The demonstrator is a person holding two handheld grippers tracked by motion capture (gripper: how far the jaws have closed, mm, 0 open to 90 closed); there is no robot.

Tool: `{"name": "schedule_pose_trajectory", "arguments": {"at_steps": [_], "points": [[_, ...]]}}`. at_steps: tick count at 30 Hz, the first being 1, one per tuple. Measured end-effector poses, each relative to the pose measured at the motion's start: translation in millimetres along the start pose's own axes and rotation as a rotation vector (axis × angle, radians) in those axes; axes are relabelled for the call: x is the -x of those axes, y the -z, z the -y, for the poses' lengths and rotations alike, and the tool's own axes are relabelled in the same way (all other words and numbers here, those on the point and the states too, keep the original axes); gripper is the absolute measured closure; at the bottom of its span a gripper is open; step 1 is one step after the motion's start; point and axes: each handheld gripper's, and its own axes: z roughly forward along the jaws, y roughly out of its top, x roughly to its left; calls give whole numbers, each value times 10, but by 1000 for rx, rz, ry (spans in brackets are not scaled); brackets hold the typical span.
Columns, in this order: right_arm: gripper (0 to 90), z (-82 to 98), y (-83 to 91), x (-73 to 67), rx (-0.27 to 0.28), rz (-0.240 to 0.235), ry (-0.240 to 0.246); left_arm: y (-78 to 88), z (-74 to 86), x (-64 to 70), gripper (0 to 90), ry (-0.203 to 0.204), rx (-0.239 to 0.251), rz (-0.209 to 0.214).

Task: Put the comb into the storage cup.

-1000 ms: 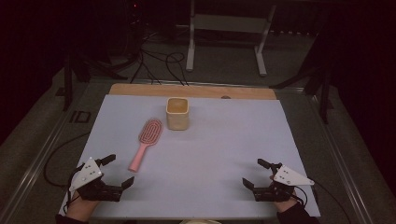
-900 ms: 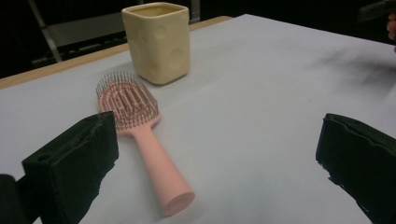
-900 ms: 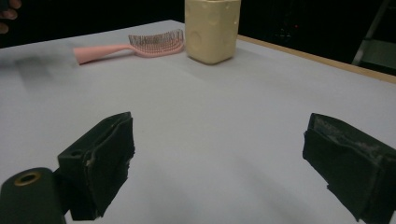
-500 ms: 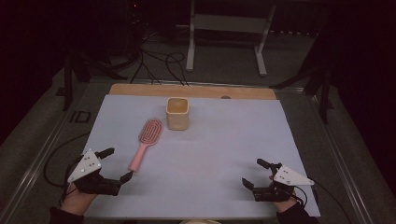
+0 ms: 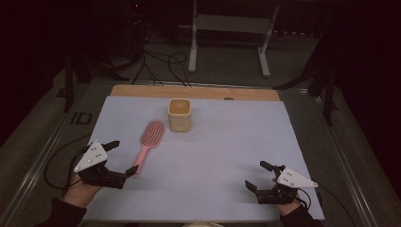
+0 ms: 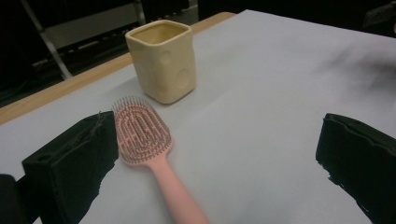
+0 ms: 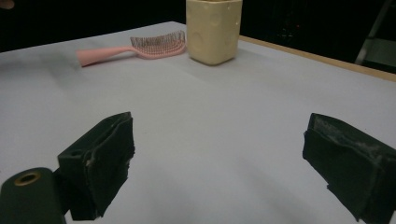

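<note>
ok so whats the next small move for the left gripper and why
Probably ease the left gripper forward and down so its open jaws straddle the pink hairbrush handle, then close. The brush lies flat, bristles up, its handle end right at the jaws, ungripped. The yellow cup stands beyond its head. The right gripper rests open, far off.

- The high view looks forward and down from above the person's side — the whole pale table cover [image 5: 208, 156] lies in frame, with dark floor beyond.
- The left gripper view sits low and close, facing along its jaws at the pink hairbrush [image 6: 144, 140] and the yellow cup [image 6: 163, 60] behind it.
- The right gripper view sits low and farther off — the same hairbrush [image 7: 140, 49] and cup [image 7: 214, 30] appear across the table.
</note>
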Motion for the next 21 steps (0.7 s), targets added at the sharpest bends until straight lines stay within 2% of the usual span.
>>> {"name": "schedule_pose_trajectory", "arguments": {"at_steps": [6, 10, 15, 21], "points": [[87, 0, -4, -4, 0, -1, -2, -70, -72, -29, 0, 1, -35, -7], [86, 1, -8, -6, -4, -1, -4, -134, -127, -52, 0, 18, -63, -14], [86, 4, -12, -1, -5, -2, -3, -230, -195, -66, 0, 21, -103, -41], [86, 6, -9, 4, -4, -1, -4, -347, -229, -93, 0, 45, -155, -77]]}}
